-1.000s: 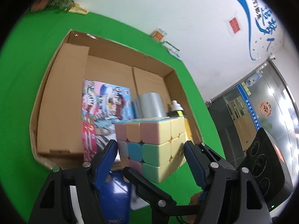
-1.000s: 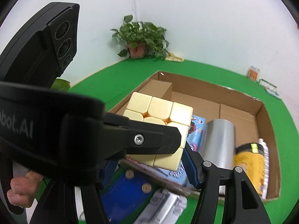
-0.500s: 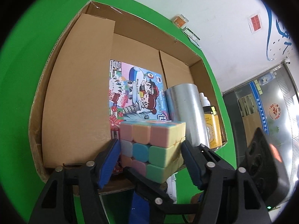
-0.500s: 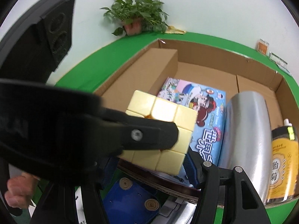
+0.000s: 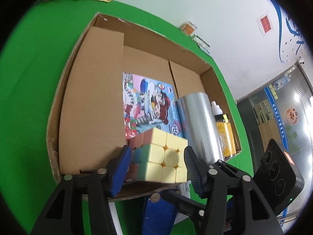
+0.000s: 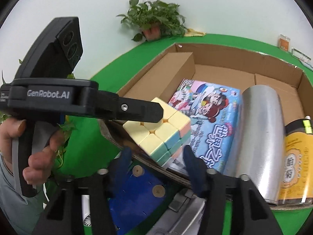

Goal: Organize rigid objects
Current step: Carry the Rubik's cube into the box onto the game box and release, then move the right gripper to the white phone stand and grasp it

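My left gripper (image 5: 156,162) is shut on a pastel puzzle cube (image 5: 162,156) and holds it tilted over the near edge of the open cardboard box (image 5: 90,90). The cube also shows in the right wrist view (image 6: 162,131), pinched by the left gripper's black finger (image 6: 140,111) above the box's near wall. My right gripper (image 6: 156,164) is open and empty, just in front of the box, below the cube. A colourful cartoon game box (image 6: 207,125), a silver cylinder (image 6: 258,137) and a yellow-labelled bottle (image 6: 295,160) lie inside the box.
A plain cardboard carton (image 5: 92,98) fills the box's left side. A blue item (image 6: 137,192) and a grey item (image 6: 183,215) lie on the green table below my right gripper. A potted plant (image 6: 154,23) stands by the far wall. Small orange box (image 5: 188,27) beyond.
The left gripper has tilted and lowered the cube toward the box's near edge; its yellow face now turns to the left wrist camera. The right gripper stays open and has drawn back slightly.
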`<state>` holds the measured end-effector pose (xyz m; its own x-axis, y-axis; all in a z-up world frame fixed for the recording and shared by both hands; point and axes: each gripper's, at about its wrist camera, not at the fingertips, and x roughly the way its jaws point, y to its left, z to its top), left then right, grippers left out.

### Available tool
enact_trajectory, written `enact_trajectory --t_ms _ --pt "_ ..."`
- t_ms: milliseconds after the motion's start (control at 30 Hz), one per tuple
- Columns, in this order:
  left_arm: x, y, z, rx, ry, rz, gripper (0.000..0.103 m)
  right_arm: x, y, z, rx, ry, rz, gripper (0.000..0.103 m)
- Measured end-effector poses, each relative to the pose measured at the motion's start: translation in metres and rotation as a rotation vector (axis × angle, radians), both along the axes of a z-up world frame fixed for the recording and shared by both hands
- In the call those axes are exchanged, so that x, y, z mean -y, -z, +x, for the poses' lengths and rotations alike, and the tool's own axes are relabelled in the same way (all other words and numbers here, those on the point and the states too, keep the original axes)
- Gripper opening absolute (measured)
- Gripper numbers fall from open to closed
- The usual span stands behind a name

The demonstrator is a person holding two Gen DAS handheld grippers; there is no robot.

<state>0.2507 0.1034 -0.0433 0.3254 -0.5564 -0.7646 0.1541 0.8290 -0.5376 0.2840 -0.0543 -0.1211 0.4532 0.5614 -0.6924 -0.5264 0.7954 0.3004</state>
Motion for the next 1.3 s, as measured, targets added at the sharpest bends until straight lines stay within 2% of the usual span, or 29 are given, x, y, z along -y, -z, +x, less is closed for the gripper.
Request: enact_trajectory --t_ms 33,133,233,400,500,533,567,600,633,667,700,733,767,867,933,1100,1200,1267,1300 --pt "0.002 0.002 -0.002 -0.011 0.010 0.008 0.046 0.003 -0.002 -0.007 -0.004 -0.010 0.003 0.047" --pt "0.002 0.001 -0.010 -0.005 0.002 0.022 0.046 -0.006 -0.001 -0.006 0.009 -0.010 -0.028 0.047" --pt "0.000 0.002 -0.016 -0.023 0.002 0.018 0.046 -0.005 -0.001 -0.010 -0.009 -0.009 -0.012 0.047" --pt "-0.003 0.003 -0.020 -0.038 -0.004 -0.003 0.046 -0.001 -0.002 -0.022 -0.008 -0.010 -0.022 0.051" --pt "-0.007 -0.012 -0.031 0.052 -0.049 0.055 0.046 0.006 -0.013 -0.036 0.029 0.036 -0.022 0.077" --pt "-0.011 -0.023 -0.039 0.110 -0.070 0.070 0.046 0.013 -0.019 -0.045 0.070 0.070 -0.019 0.091" --pt "-0.014 -0.033 -0.048 0.171 -0.089 0.086 0.049 0.020 -0.023 -0.053 0.108 0.100 -0.019 0.100" --pt "-0.017 -0.044 -0.058 0.235 -0.111 0.106 0.052 0.025 -0.026 -0.061 0.137 0.123 -0.017 0.102" --pt "-0.020 -0.055 -0.072 0.309 -0.147 0.141 0.064 0.036 -0.028 -0.074 0.173 0.166 -0.015 0.102" --pt "-0.022 -0.064 -0.086 0.380 -0.194 0.178 0.087 0.043 -0.028 -0.084 0.182 0.196 -0.017 0.102" --pt "-0.025 -0.071 -0.104 0.460 -0.268 0.219 0.094 0.053 -0.021 -0.095 0.173 0.241 -0.018 0.102" --pt "-0.025 -0.073 -0.114 0.503 -0.317 0.247 0.100 0.059 -0.012 -0.102 0.139 0.272 -0.023 0.102" --pt "-0.023 -0.073 -0.125 0.535 -0.355 0.288 0.102 0.062 -0.003 -0.108 0.104 0.286 -0.038 0.102" --pt "-0.011 -0.061 -0.141 0.537 -0.345 0.352 0.102 0.058 0.037 -0.113 -0.028 0.292 -0.124 0.102" --pt "0.001 -0.047 -0.149 0.504 -0.316 0.372 0.102 0.053 0.056 -0.114 -0.100 0.272 -0.122 0.102" --pt "0.019 -0.029 -0.168 0.428 -0.258 0.379 0.102 0.034 0.063 -0.119 -0.046 0.258 -0.222 0.101" --pt "0.023 -0.026 -0.178 0.409 -0.253 0.356 0.102 0.027 0.061 -0.120 -0.008 0.246 -0.255 0.091" --pt "0.023 -0.027 -0.187 0.400 -0.252 0.328 0.102 0.025 0.060 -0.126 0.018 0.229 -0.263 0.070" --pt "0.025 -0.026 -0.187 0.397 -0.251 0.319 0.102 0.025 0.059 -0.130 0.031 0.227 -0.273 0.069"
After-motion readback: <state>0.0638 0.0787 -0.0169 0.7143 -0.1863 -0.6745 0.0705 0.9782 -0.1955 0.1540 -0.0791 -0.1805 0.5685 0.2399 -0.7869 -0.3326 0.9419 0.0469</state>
